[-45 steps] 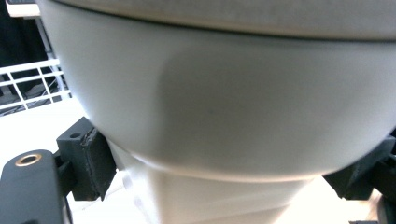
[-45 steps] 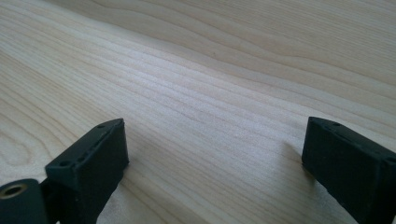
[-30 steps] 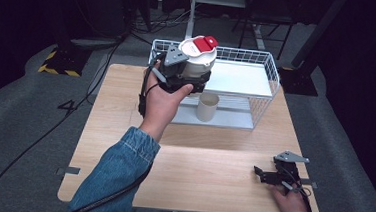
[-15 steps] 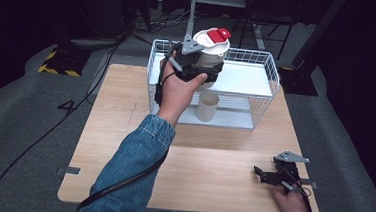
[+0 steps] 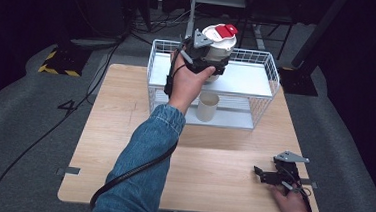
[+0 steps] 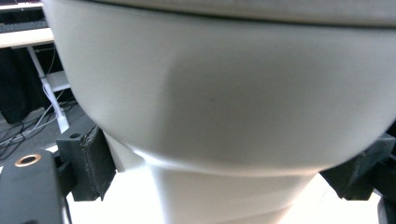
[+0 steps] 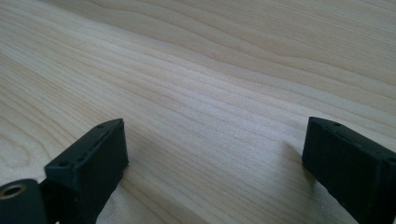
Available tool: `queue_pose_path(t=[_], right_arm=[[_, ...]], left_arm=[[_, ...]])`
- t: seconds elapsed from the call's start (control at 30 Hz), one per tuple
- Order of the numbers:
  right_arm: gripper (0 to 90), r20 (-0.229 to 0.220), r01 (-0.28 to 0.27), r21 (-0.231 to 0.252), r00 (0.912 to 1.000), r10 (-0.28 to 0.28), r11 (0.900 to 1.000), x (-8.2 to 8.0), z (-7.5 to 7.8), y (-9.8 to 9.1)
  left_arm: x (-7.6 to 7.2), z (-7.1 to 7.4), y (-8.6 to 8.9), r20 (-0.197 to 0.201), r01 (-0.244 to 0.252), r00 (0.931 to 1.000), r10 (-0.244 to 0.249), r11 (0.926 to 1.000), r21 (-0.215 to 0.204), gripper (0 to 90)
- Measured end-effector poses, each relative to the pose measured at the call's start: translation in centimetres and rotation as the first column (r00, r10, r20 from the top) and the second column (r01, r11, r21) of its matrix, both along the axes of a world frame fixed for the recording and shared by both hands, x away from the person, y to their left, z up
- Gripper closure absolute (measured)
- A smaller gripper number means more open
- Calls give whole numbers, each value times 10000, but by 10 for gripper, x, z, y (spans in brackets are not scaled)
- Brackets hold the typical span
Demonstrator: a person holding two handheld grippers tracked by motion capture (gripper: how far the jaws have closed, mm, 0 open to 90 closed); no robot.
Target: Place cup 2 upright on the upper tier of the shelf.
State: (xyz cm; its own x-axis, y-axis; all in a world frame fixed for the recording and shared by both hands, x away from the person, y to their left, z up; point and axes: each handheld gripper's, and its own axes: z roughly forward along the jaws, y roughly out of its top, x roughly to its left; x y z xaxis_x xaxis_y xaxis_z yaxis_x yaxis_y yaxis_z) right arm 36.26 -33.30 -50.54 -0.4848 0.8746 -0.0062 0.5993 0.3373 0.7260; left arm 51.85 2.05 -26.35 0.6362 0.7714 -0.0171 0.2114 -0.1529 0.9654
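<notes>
White container (image 5: pixel 218 44): red-lidded, held above the wire rack (image 5: pixel 268 71)'s top shelf
Left claw (image 5: pixel 206 63): clamped on the container's narrow lower part
Right claw (image 5: pixel 264 174): jaws apart, resting on the tabletop (image 5: pixel 124 131), well short of the rack

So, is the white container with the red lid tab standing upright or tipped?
Upright. In the high view the white container has its lid on top, held by the left gripper above the wire basket.

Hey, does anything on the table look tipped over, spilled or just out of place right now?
Nothing stands out. The white container is upright in the left gripper over the wire rack; the cup stands upright beneath.
</notes>
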Motion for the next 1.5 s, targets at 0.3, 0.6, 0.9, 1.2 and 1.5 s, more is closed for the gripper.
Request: queue_pose_path(t=[0.3, 0.6, 0.9, 1.2, 1.5], right_arm=[[69, 12, 6, 3, 10000, -6, 10000, 0, 0, 0], [69, 18, 0, -7, 10000, 0, 10000, 0, 0, 0], [69, 21, -2, -9, 10000, 2, 10000, 0, 0, 0], [69, 11, 15, -6, 10000, -15, 10000, 0, 0, 0], [69, 10, -7, -7, 10000, 7, 10000, 0, 0, 0]], left_arm=[[12, -9, -11, -160, 3, 9999, -3, 10000, -19, 129], [22, -21, -15, -212, -91, 9997, 85, 9994, -321, 128], [24, -24, -15, -220, -62, 9997, 51, 9987, -497, 128], [24, -28, -17, -212, -32, 9998, 23, 9991, -415, 126], [25, -27, -15, -281, 143, 9995, -152, 9994, -323, 121]])
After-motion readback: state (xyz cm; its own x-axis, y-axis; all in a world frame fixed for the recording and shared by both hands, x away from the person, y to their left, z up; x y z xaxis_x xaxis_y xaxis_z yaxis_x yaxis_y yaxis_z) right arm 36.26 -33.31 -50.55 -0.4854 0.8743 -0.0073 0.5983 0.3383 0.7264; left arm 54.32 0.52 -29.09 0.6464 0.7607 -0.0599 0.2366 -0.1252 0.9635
